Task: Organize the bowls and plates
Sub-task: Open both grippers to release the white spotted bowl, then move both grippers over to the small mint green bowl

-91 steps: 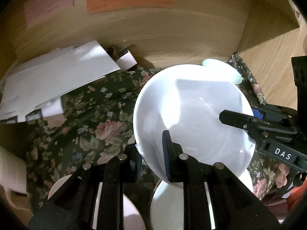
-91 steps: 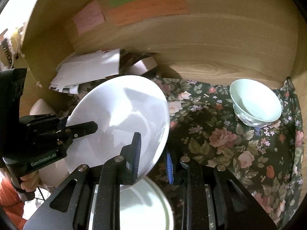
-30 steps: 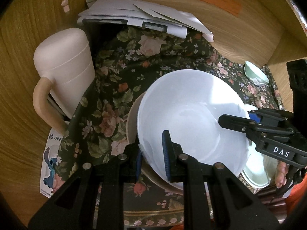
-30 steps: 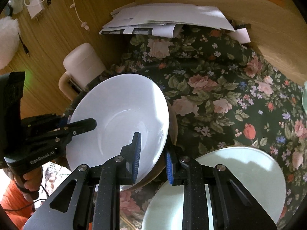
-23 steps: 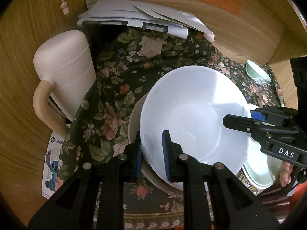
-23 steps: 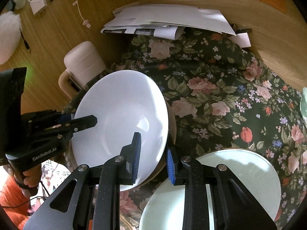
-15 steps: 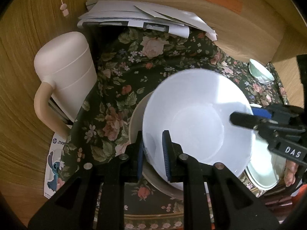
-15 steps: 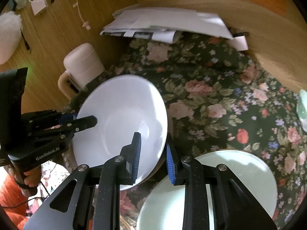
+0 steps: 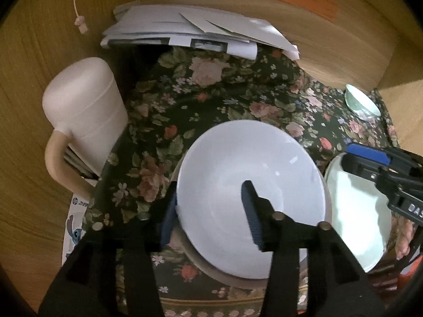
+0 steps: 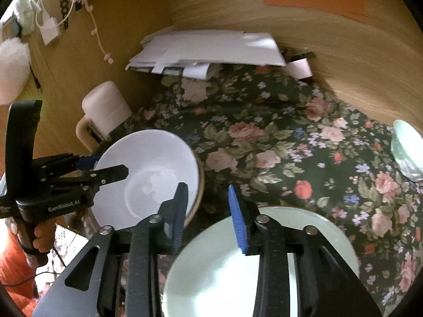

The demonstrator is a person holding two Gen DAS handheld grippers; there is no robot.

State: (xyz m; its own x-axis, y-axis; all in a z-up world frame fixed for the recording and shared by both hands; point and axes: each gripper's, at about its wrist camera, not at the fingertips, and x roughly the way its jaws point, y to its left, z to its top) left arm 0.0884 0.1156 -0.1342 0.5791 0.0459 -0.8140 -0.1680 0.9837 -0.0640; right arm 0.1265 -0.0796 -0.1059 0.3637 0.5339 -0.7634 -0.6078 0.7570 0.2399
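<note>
- The white glossy ceramic bowl point(image 9: 251, 185) sits nested on a beige-rimmed plate point(image 10: 200, 185) on the dark floral tablecloth point(image 9: 211, 105); nothing lies inside it.
- It is round, deep and plain, with small highlights near its rim.
- The left gripper point(image 9: 211, 212) straddles the bowl's near rim at about 6 o'clock; its jaws have just been opening, pads clear of the rim.
- The right gripper point(image 10: 208, 211), jaws also just opening with nothing between them, has the bowl at 9 o'clock.
- A pale green round plate point(image 10: 238, 277) lies empty at the bowl's 3 o'clock.
</note>
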